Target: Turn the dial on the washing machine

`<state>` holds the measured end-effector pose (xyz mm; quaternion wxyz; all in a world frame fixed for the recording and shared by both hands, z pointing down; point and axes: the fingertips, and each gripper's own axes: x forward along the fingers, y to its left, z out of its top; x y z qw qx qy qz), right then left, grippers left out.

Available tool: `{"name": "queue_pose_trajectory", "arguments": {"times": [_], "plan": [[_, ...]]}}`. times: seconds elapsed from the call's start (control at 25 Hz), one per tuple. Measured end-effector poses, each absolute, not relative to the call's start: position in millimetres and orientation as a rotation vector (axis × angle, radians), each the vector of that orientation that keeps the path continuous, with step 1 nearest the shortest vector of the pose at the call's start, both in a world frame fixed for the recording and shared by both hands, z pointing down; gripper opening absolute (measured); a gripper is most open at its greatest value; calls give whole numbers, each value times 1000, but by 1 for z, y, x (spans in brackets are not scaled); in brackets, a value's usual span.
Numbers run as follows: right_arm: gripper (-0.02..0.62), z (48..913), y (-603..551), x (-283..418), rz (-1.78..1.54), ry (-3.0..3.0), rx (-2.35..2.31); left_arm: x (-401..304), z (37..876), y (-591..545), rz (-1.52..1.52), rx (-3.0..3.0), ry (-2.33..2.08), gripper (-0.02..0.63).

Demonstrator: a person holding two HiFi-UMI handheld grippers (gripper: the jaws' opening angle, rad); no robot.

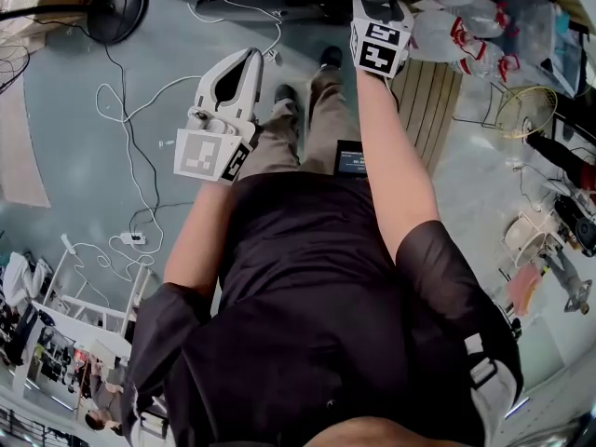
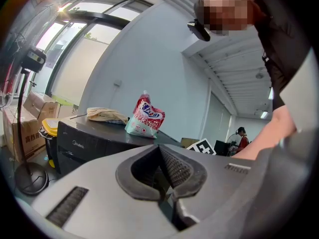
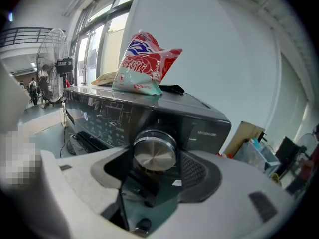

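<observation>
Surface finishes at the control panel

The dial (image 3: pixel 155 153) has a brushed metal face and a polished rim. The washing machine (image 3: pixel 209 126) front is a glossy dark panel (reflections show on it). The detergent bag (image 3: pixel 144 63) is crinkled glossy film. The right gripper (image 3: pixel 155 164) and left gripper (image 2: pixel 162 171) have matt grey plastic shells and dark ribbed pads (image 2: pixel 177 166).

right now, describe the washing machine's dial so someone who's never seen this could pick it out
Find the dark washing machine with the red-and-white pouch on top. On its front panel sits the dial, between the right gripper's jaws. It is the only round, brushed-metal knob on that flat dark panel.
</observation>
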<state>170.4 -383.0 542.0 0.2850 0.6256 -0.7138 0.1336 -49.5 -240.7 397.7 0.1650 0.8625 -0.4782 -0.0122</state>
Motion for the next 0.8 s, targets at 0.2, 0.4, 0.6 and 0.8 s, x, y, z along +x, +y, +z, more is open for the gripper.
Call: {"name": "queue_pose_trajectory", "arguments": {"times": [0.2,0.4,0.6,0.8], "plan": [[278,539,-381,170,301,-1907,1662,-50,401,-235,-24,2456,-1357,-5],[278,538,-377,169,237,-1896,1623,-49,404,-229,-5,2459,-1339,-5],[278,539,-379,171,149,-1884,1592,-49,411,-233,7,2454,-1333,-5],[278,538,-382,169,84,-1875,1575,-45,422,-237,19,2452,-1310,-5]]}}
